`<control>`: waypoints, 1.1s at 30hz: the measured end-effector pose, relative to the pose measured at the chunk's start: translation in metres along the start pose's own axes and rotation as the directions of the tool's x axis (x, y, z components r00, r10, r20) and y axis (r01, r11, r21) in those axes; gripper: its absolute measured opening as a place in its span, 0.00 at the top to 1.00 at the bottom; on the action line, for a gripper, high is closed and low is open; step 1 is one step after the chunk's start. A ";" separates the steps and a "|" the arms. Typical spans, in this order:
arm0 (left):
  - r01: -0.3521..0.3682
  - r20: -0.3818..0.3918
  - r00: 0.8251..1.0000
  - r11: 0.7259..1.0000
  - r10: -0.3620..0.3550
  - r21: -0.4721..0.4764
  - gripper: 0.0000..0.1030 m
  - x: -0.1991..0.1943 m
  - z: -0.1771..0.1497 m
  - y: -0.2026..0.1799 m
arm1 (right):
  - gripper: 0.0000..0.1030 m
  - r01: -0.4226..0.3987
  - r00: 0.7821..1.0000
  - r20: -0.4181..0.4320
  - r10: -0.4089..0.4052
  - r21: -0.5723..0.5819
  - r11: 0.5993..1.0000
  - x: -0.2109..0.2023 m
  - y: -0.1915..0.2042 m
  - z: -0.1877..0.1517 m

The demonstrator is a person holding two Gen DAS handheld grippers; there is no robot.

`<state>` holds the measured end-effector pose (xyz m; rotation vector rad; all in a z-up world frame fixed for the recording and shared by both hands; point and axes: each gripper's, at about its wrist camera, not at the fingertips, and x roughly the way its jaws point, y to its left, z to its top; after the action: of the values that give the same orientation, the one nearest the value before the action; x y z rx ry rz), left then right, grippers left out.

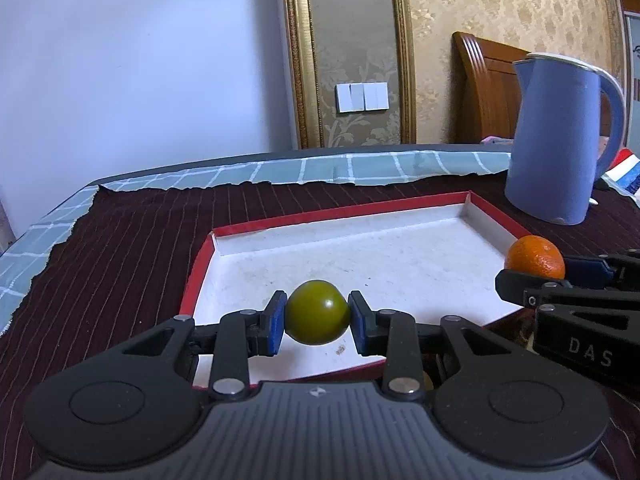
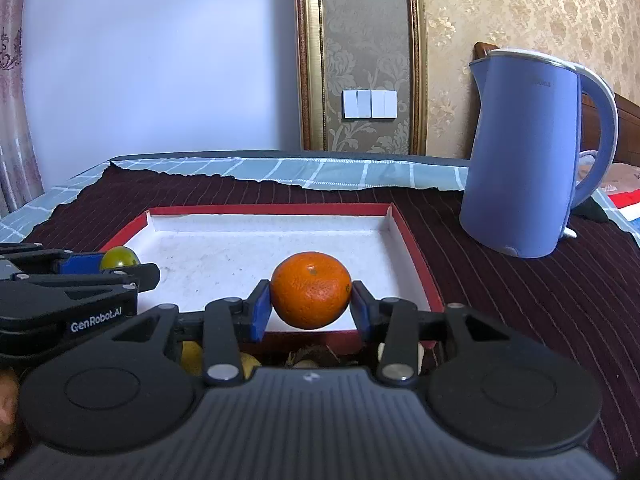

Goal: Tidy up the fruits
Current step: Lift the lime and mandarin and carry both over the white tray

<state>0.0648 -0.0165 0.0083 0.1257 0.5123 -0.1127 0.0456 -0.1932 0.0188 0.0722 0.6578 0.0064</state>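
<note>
A home bedroom: wooden headboard, patterned wallpaper, kettle.

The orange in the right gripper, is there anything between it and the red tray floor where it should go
Nothing visible. The orange, clamped in the right gripper, hangs over the near part of the red tray, whose white floor beneath and beyond it is bare. The green fruit in the left gripper hangs off to the side.

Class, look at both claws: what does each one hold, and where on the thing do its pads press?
The left claw grips the green fruit by its two opposite sides; the right claw grips the orange likewise.
</note>
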 end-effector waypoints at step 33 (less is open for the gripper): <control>-0.085 -0.022 0.996 0.996 0.085 -0.003 0.68 0.045 0.026 -0.006 | 0.61 0.022 0.999 -0.040 -0.022 0.004 1.000 0.050 -0.010 0.024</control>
<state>0.1155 -0.0292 0.0078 0.1453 0.5283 -0.0270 0.1003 -0.2029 0.0067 0.0696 0.6982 -0.0150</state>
